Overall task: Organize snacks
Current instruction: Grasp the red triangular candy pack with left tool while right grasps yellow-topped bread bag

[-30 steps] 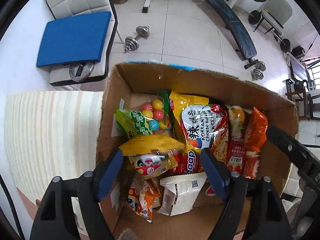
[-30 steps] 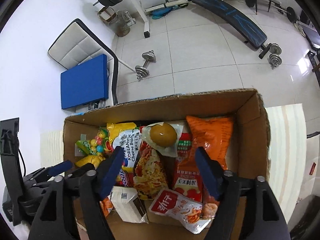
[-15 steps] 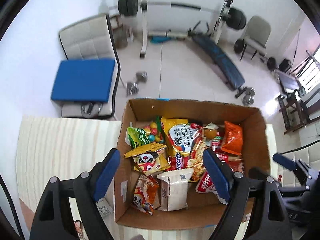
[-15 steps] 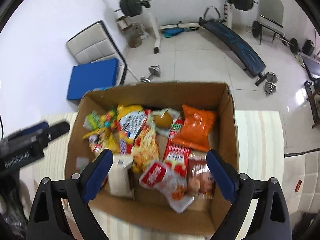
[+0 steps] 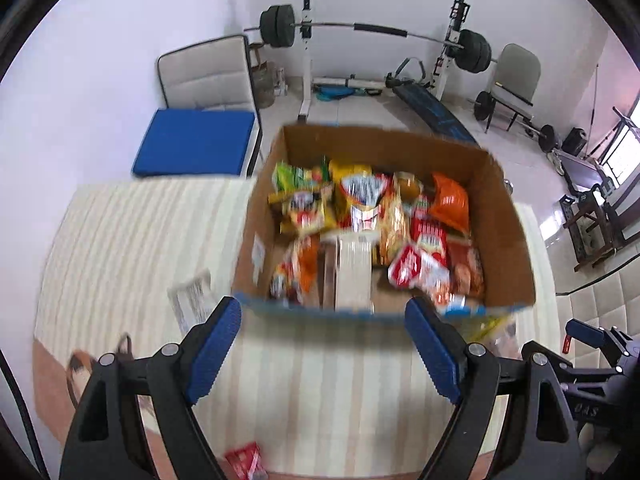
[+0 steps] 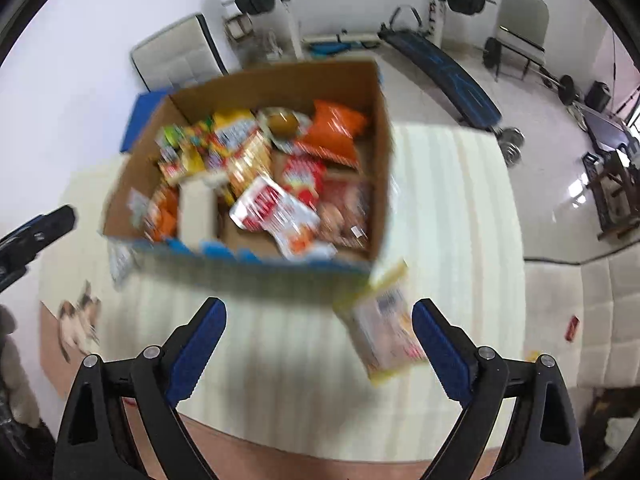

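A: Starting at the left, what are we seeing on the cream striped table mat [image 5: 132, 240]?

B: We are seeing a small white printed packet [image 5: 191, 303] lying flat just left of the box, and a red wrapper [image 5: 245, 457] peeking in at the bottom edge. Our left gripper [image 5: 322, 350] is hanging over bare mat, its blue-padded fingers [image 5: 214, 346] standing wide apart and gripping nothing.

A: And the snacks themselves?

B: Most are sitting in the open brown cardboard box [image 5: 506, 232], which is lying beyond the left fingertips, apart from them. Inside we are making out a green bag [image 5: 289, 176] at the far left, an orange crinkled bag [image 5: 450, 204] at the far right and a red-and-white pouch [image 5: 416, 266] near the front wall; blur is hiding the rest.

A: Moving right, what is our right gripper [image 6: 319, 344] doing?

B: It is pointing down at the mat in front of the box [image 6: 380, 140], fingers [image 6: 438, 350] spread very wide and closing on nothing. A pale yellow-edged snack packet [image 6: 382, 330] is lying on the mat at the box's near right corner, inside the span of the fingers and just beside the right one. Whether that pad is touching it, we cannot tell.
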